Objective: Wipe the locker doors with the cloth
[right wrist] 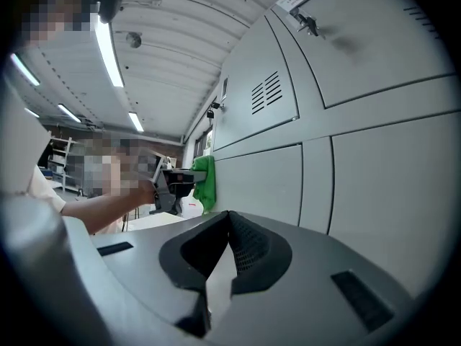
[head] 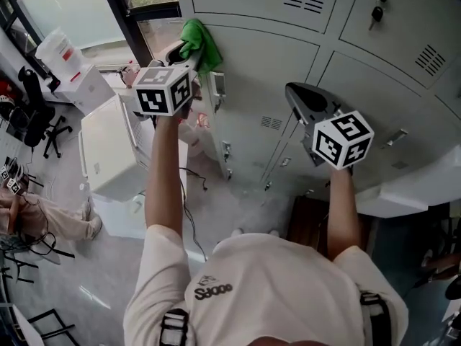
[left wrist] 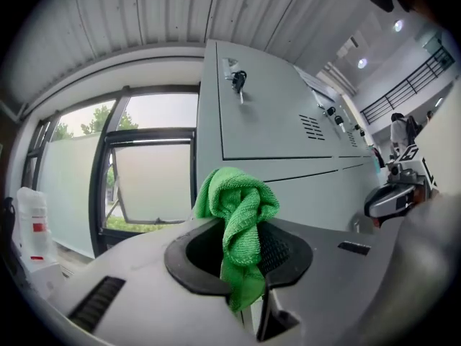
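By grey locker doors (head: 274,71), left gripper (head: 187,49) pinches the green cloth (head: 202,40); right gripper (right wrist: 225,225) pressed together.

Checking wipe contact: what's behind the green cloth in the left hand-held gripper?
Grey locker door, near its left edge; left hand-held gripper is shut on the green cloth. The patch behind the cloth is covered, so contact can't be confirmed.

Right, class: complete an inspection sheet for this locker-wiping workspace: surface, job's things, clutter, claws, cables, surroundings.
Surface: grey locker doors, shut; keys in some locks.
Job's things: green cloth, bunched, at the lockers' left edge.
Clutter: white cabinet, white container.
Grippers: left claw shut on green cloth; right claw shut, empty.
Cables: black cable on the floor.
Surroundings: window, office chair.
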A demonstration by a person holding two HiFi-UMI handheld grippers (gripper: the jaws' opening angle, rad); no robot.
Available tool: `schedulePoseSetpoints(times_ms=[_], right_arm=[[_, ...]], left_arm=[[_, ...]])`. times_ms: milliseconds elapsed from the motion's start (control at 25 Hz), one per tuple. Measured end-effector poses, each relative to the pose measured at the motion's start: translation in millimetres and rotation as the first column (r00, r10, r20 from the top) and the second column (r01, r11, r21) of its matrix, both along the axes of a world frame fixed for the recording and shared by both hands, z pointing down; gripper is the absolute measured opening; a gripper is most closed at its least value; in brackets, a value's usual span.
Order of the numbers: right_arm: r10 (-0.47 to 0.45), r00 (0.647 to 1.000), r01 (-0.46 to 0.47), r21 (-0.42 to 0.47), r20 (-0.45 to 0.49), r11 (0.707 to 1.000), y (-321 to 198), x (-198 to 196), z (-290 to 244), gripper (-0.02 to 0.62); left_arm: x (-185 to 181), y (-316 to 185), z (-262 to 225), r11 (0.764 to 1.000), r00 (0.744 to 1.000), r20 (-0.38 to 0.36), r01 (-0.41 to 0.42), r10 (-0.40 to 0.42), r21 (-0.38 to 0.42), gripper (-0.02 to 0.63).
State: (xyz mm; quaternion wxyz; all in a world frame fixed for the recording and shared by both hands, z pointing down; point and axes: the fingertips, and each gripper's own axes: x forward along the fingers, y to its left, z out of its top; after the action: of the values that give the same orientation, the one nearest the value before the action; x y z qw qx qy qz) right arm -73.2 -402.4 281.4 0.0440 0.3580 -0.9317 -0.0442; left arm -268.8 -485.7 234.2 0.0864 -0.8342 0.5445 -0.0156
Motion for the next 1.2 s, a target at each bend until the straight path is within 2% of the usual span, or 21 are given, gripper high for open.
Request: schedulePoseSetpoints(times_ms=[120,240,440,560,720,920,1040,1120,1200], right_arm=[[0.029,1.0,-0.029,-0.003,-0.002,1.0,-2.9,11.0,4.6,0.008],[0.065,0.998,-0.064,-0.021,0.013,0.998,-7.7,26.0,7.9,0.008],[0.104,0.994,-0.103,-0.028,0.035,0.994,-10.3,50.5,9.3,0.008],[0.128,0.99,-0.127,-0.032,0.051,0.991,-10.5,63.3,9.9,0.008],[0.15,0.987,-0.148,-0.035,0.064,0.988,-6.9,77.7,10.4,0.008],[0.168,0.983,-0.164,-0.055,0.079,0.985,-0.8,93.0,13.3,0.008],[0.182,0.981,-0.179,-0.057,0.067,0.982,1.7,98.8,18.6,0.008],[0.185,0.98,-0.181,-0.065,0.075,0.981,1.9,100.0,20.5,0.008],[0.178,0.981,-0.173,-0.072,0.08,0.982,1.8,97.4,21.0,0.008]], left_arm=[[16.2,3.8,1.0,1.0,1.0,0.012,-0.011,0.011,0.005,0.084],[57.9,10.2,4.1,0.994,0.993,0.02,-0.113,0.113,-0.002,0.083],[114.3,18.9,4.9,0.978,0.977,0.038,-0.208,0.208,0.008,0.083],[140.4,24.0,5.3,0.958,0.958,0.01,-0.286,0.286,-0.001,0.083],[181.0,31.6,7.9,0.933,0.932,0.025,-0.361,0.361,-0.003,0.083],[238.3,42.3,23.0,0.891,0.883,0.124,-0.453,0.452,-0.028,0.083],[247.9,44.6,26.5,0.88,0.875,0.105,-0.474,0.473,-0.025,0.083],[243.0,43.6,27.9,0.876,0.871,0.092,-0.481,0.482,-0.032,0.083],[230.4,40.8,31.8,0.881,0.877,0.09,-0.47,0.473,-0.049,0.083]])
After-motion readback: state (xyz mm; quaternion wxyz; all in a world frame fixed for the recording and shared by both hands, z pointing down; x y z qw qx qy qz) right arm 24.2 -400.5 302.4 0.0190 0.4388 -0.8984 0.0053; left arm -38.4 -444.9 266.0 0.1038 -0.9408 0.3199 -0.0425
